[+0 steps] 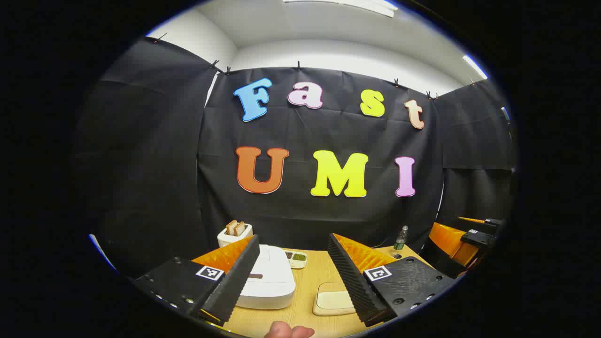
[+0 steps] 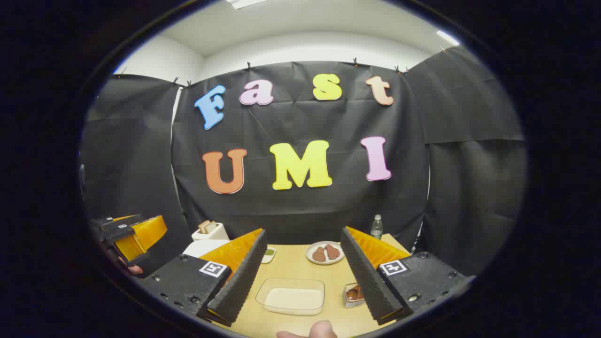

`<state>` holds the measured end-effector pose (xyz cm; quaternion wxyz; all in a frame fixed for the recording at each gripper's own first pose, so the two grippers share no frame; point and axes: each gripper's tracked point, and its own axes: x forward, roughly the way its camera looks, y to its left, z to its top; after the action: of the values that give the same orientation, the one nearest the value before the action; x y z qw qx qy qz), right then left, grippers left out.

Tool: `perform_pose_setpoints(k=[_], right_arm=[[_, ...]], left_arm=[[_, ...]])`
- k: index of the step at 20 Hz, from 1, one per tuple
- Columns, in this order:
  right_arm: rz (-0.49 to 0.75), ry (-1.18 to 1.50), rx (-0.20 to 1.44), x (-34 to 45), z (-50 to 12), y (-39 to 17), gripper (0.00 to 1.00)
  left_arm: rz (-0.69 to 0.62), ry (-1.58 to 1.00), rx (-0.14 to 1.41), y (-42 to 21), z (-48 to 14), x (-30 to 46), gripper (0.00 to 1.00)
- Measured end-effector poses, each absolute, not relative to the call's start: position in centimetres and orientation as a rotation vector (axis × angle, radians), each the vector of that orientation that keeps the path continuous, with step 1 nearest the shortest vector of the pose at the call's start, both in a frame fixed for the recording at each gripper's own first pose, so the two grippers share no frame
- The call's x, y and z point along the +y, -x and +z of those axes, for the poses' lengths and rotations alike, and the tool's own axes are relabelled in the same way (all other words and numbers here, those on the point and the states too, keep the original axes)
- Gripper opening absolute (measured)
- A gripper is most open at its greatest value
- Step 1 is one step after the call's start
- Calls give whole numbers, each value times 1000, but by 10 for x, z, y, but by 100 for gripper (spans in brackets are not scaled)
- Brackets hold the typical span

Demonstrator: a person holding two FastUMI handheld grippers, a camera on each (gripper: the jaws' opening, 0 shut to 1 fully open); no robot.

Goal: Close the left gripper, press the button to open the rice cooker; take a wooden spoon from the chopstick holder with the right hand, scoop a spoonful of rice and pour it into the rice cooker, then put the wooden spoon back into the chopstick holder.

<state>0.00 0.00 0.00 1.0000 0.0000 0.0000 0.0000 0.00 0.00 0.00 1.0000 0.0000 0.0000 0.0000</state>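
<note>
Plainly, no readable brand shows on the white rice cooker (image 1: 268, 278), lid down, lying ahead between the left gripper (image 1: 291, 277)'s wide jaws. Right gripper (image 2: 303, 277), equally wide, frames the clear rice container (image 2: 291, 295).

Rice cooker and rice container on the wooden table.
White rice cooker (image 1: 267, 279), lid shut, stands at the table's left side; a clear rectangular container (image 2: 291, 295) holding a shallow layer of white rice lies to its right, apart from it.
</note>
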Motion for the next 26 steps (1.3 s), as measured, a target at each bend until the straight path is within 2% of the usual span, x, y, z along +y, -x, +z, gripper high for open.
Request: perform_pose_setpoints(k=[26], right_arm=[[9, -13, 19, -10, -4, -17, 100]], left_arm=[[24, -15, 39, -10, -13, -1, 93]])
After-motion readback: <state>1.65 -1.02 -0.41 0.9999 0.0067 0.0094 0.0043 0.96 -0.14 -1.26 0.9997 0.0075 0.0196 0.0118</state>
